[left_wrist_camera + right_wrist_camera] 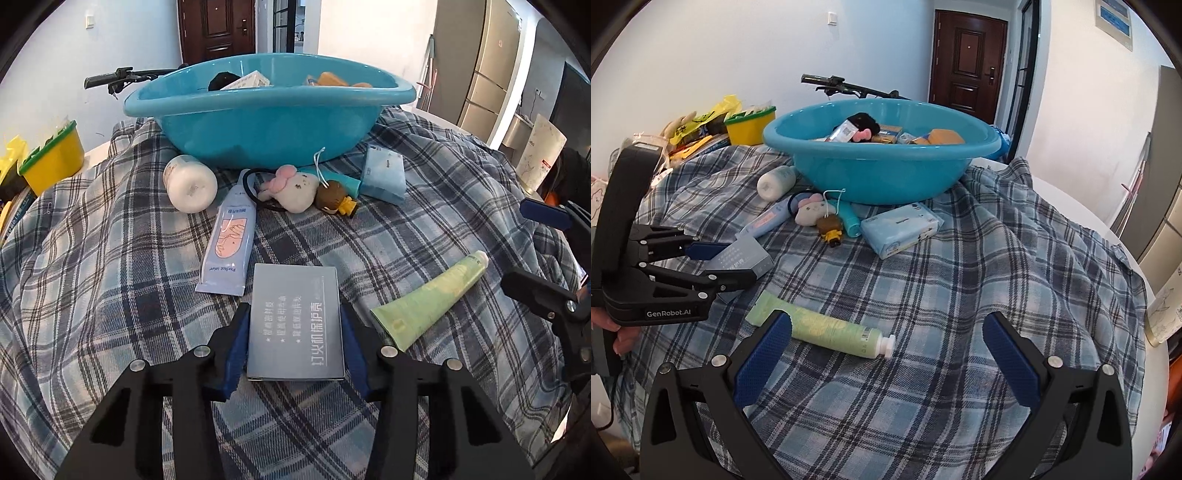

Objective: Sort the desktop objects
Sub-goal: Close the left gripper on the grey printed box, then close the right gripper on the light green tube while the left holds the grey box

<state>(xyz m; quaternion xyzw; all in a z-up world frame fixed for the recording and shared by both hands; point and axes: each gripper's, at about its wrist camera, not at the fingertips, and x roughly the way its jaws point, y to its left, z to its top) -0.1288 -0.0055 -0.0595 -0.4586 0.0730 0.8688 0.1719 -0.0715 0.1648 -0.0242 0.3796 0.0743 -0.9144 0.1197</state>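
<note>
On plaid cloth [923, 280], blue basin [879, 173]

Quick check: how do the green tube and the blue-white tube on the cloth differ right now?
The green tube lies nearest the open right gripper, apart from other things; the blue-white tube sits farther back, its top tucked in the clutter by the basin. The green tube is plain pale green; the blue-white tube carries a pink picture and print. Both lie flat on the checked cloth, ungripped.
</note>
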